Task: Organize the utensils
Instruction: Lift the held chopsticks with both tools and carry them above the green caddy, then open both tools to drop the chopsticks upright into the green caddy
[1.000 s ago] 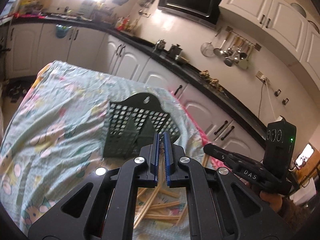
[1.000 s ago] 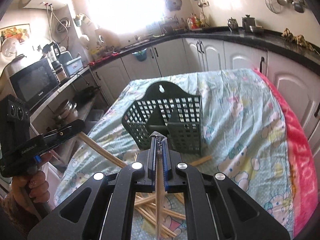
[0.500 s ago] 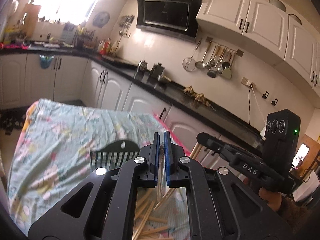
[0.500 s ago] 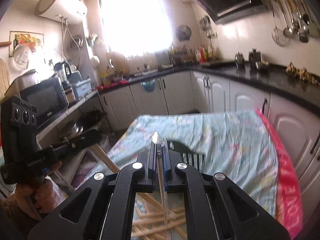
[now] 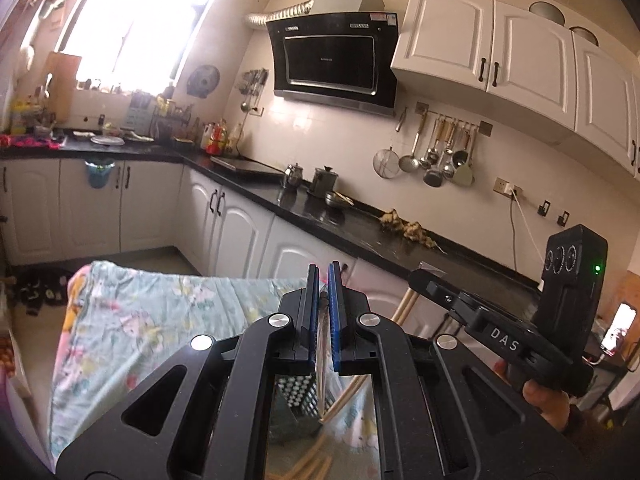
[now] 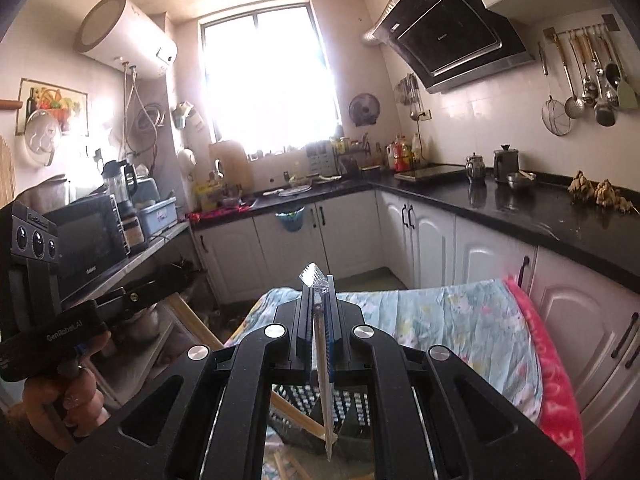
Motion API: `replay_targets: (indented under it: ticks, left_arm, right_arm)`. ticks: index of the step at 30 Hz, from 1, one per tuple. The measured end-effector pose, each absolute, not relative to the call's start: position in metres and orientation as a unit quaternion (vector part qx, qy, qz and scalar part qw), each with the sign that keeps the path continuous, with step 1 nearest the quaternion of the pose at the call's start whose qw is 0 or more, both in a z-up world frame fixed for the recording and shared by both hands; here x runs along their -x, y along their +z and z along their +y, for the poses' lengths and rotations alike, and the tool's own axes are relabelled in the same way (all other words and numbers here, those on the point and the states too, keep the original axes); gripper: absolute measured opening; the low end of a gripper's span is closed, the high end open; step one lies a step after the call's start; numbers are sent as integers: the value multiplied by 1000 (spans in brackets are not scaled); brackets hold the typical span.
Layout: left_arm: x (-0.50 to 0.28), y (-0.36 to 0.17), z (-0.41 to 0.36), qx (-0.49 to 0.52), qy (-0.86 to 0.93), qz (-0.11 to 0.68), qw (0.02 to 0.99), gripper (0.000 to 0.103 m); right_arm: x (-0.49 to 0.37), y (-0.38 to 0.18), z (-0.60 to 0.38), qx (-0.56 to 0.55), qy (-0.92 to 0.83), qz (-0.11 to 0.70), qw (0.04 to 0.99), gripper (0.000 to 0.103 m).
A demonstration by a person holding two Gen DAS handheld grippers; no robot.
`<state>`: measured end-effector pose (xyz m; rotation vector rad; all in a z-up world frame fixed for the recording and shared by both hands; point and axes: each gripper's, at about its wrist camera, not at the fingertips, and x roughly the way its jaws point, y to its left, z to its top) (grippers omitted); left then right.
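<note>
My left gripper (image 5: 323,276) is shut on a wooden chopstick (image 5: 320,354) that hangs down between its fingers. My right gripper (image 6: 317,286) is shut on a clear plastic chopstick (image 6: 325,380) whose ribbed top sticks out above the fingertips. Both are raised above the dark green slotted utensil basket (image 6: 352,412), seen below through the gripper frames, and in the left wrist view (image 5: 294,396). The right gripper shows in the left wrist view (image 5: 424,284) with a wooden stick under it. Loose wooden chopsticks (image 5: 312,460) lie on the cloth below.
The table is covered by a light floral cloth (image 5: 152,320) with a pink edge (image 6: 552,376). White cabinets and a black counter (image 5: 360,224) run behind. A microwave (image 6: 92,240) stands on a shelf at the left.
Both grippers have risen and tilted up with their chopsticks. The basket has dropped from mid-frame to below the gripper frames.
</note>
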<state>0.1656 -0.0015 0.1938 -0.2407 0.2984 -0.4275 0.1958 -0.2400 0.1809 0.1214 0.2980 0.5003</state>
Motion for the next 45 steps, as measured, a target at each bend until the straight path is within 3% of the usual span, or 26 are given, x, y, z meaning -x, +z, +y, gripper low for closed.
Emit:
replay_targets:
  ticks: [18, 36, 38, 40, 42, 45]
  left_arm:
    - [-207, 163, 11, 109, -163, 162, 967, 2]
    - [-225, 111, 9, 117, -148, 192, 963, 2]
    - [-224, 106, 10, 118, -146, 196, 963, 2]
    - [-222, 102, 11, 117, -143, 199, 962, 8]
    - [-220, 101, 12, 117, -141, 200, 962, 28]
    - [-213, 101, 14, 116, -137, 196, 964, 37]
  right_arm:
    - [-234, 162, -246, -65, 213, 132, 966, 5]
    - [-253, 114, -238, -57, 197, 173, 963, 6]
    - [-253, 109, -236, -54, 196, 179, 963, 9]
    - [-253, 105, -235, -52, 192, 184, 963, 33]
    - [-252, 101, -236, -55, 188, 186, 963, 40]
    - [-250, 98, -238, -56, 184, 187, 963, 48]
